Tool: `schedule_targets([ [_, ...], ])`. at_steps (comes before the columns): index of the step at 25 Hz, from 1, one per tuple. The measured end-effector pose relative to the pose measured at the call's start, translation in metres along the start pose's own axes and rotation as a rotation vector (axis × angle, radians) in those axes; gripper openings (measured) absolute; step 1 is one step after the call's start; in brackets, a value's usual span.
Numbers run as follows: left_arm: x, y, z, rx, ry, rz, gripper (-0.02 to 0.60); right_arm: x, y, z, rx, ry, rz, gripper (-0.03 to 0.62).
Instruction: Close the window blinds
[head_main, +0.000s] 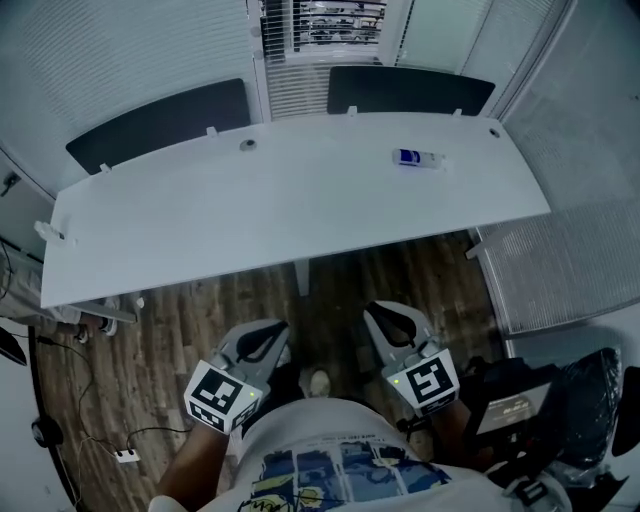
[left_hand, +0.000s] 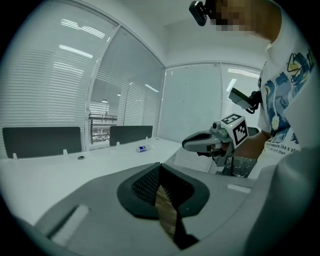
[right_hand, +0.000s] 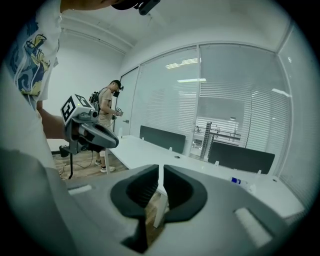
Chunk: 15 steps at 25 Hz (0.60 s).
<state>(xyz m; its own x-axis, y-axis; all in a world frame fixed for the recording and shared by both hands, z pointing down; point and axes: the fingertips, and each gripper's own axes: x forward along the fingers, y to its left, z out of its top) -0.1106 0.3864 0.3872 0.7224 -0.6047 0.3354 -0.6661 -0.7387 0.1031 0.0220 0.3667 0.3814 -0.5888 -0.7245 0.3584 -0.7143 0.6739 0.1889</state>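
A: Where are the blinds?
B: The blinds (head_main: 150, 50) hang behind the table's (head_main: 250, 210) far edge. The middle strip looks open-slatted.
A: And the tongs?
B: Left tongs (head_main: 262, 342) and right tongs (head_main: 393, 322) are both closed on nothing, off the near edge. I'd call this the approach. Next, reach past the table for a cord or wand, though I see neither.
A: Containers?
B: One small bottle (head_main: 417, 158) near the far right corner, contents unclear.

Left gripper (head_main: 262, 338) and right gripper (head_main: 388, 318) side by side over wood floor (head_main: 190, 320), white desk (head_main: 300, 205) with small bottle (head_main: 415, 158) beyond.
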Motion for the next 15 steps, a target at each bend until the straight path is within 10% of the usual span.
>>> schedule_targets([
  [15, 0.094, 0.141, 0.067, 0.043, -0.070, -0.015, 0.003, 0.117, -0.090, 0.046, 0.027, -0.018, -0.067, 0.018],
])
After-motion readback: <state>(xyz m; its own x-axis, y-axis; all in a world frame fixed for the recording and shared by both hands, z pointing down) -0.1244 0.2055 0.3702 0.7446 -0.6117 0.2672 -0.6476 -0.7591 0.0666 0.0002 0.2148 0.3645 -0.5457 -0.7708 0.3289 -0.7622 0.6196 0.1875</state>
